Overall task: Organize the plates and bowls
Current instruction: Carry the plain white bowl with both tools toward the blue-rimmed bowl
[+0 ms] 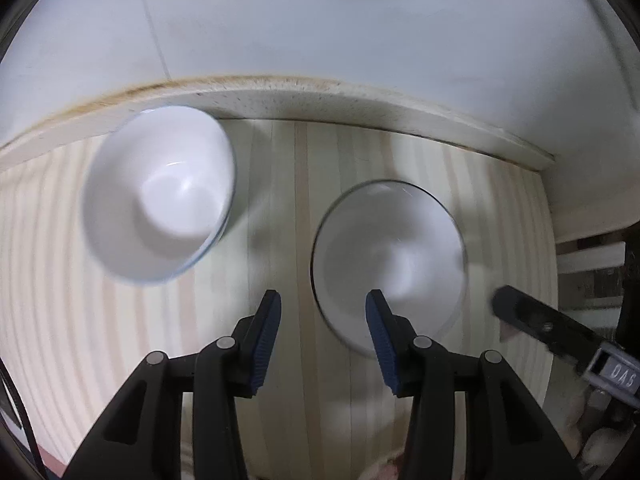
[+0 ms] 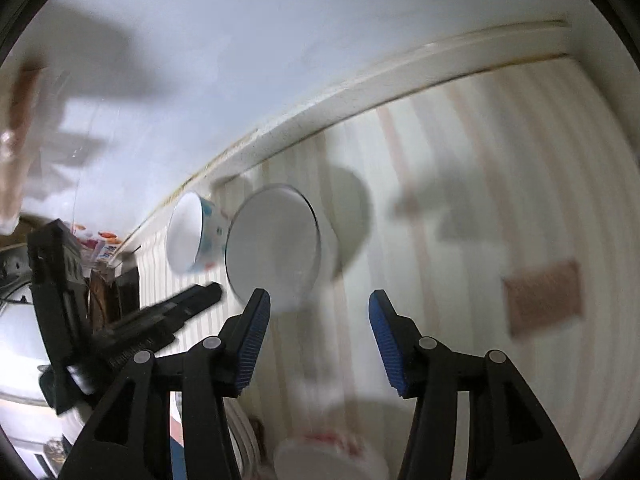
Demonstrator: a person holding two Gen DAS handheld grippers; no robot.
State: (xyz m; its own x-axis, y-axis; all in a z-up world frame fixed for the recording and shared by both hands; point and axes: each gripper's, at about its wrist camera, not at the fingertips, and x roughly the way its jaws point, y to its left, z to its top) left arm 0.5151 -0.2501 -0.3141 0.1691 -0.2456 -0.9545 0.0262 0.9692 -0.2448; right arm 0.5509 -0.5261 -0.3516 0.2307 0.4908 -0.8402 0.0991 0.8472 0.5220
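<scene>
A white bowl (image 1: 160, 192) with a patterned outside stands on the striped table at the back left. A second white bowl (image 1: 388, 256) with a dark rim stands to its right. My left gripper (image 1: 323, 300) is open and empty, its right finger over that bowl's near left rim. In the right wrist view the patterned bowl (image 2: 192, 232) and the dark-rimmed bowl (image 2: 274, 244) sit side by side near the wall. My right gripper (image 2: 319, 300) is open and empty, just right of the dark-rimmed bowl. The right gripper's finger also shows in the left wrist view (image 1: 532, 316).
A white wall with a raised ledge (image 1: 320, 100) bounds the table at the back. A brown square mat (image 2: 544, 296) lies on the table at the right. A white container with red marks (image 2: 332, 456) sits near the front edge. Clutter and a white appliance are at the far left (image 2: 24, 320).
</scene>
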